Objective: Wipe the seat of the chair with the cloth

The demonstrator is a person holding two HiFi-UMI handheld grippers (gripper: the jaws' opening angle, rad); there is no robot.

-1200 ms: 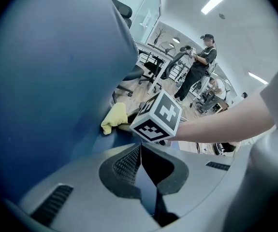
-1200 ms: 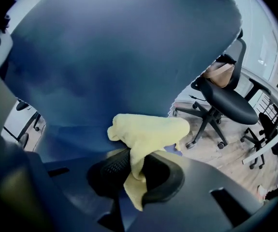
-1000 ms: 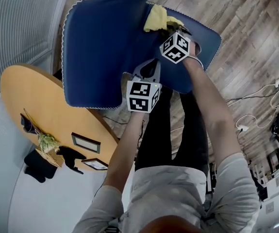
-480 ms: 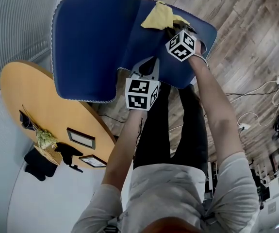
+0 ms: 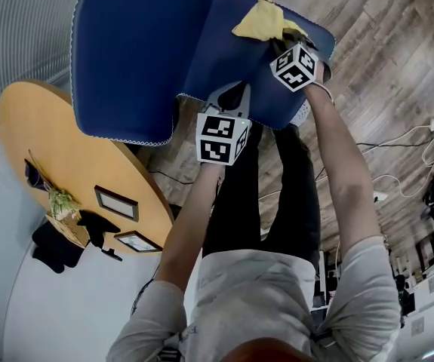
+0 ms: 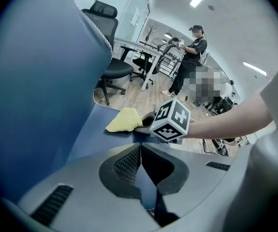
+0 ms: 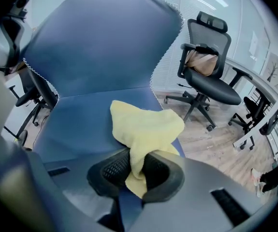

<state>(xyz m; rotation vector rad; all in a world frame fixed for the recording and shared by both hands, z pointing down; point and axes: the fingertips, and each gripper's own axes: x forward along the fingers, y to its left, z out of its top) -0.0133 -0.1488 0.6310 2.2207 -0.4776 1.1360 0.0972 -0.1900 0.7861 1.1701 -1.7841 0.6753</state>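
1. Here, in the head view, the blue chair [image 5: 126, 51] fills the upper left and top centre of the frame, its backrest to the left and its seat [image 5: 228, 55] to the right.
2. The right gripper [image 7: 138, 162] is clamped on a fold of the yellow cloth [image 7: 146, 122]. The rest of the cloth spreads out ahead of the jaws and lies on the seat.
3. In the head view the cloth sits at the top right of the seat, close to its far edge.
4. The left gripper [image 6: 139, 152] is at the seat's near edge, lower centre of the blue area. Its jaws are drawn nearly together with a strip of the blue seat edge between them.
5. The two grippers are apart, the left one below and to the left of the right.
6. A round wooden table [image 5: 58, 142] sits at the left, just under the backrest.
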